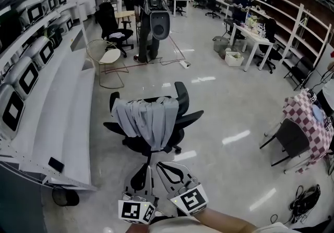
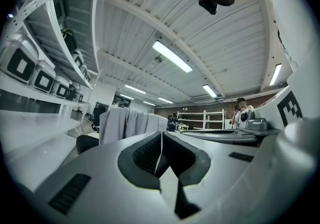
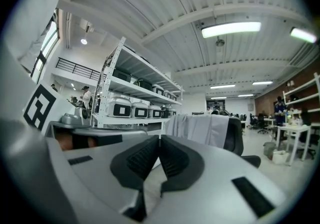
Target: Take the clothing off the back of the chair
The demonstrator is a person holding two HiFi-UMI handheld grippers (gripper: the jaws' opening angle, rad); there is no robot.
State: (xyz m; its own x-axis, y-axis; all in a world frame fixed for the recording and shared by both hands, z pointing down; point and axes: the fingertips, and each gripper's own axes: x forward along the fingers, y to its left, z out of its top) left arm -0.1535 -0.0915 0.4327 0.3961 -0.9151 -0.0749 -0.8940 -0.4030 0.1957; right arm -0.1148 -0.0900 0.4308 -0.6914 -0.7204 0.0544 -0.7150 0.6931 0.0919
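Observation:
A light grey garment (image 1: 147, 118) hangs over the backrest of a black swivel chair (image 1: 181, 99) in the middle of the floor. Both grippers are held side by side just short of the chair, level and pointed at it. The left gripper (image 1: 150, 167) is shut with nothing in it, and so is the right gripper (image 1: 158, 164). In the left gripper view the shut jaws (image 2: 161, 133) sit below the garment (image 2: 127, 124), which is ahead to the left. Beyond the closed tips of the right gripper (image 3: 160, 138) in its own view, the garment (image 3: 200, 129) drapes the chair back (image 3: 235, 136).
Long white shelving (image 1: 62, 117) with white boxes runs down the left. A chair with a red checkered cloth (image 1: 308, 122) stands at the right. A person with a backpack (image 1: 151, 18) stands farther off beside a wire chair (image 1: 107, 57). Desks (image 1: 250, 36) line the far right.

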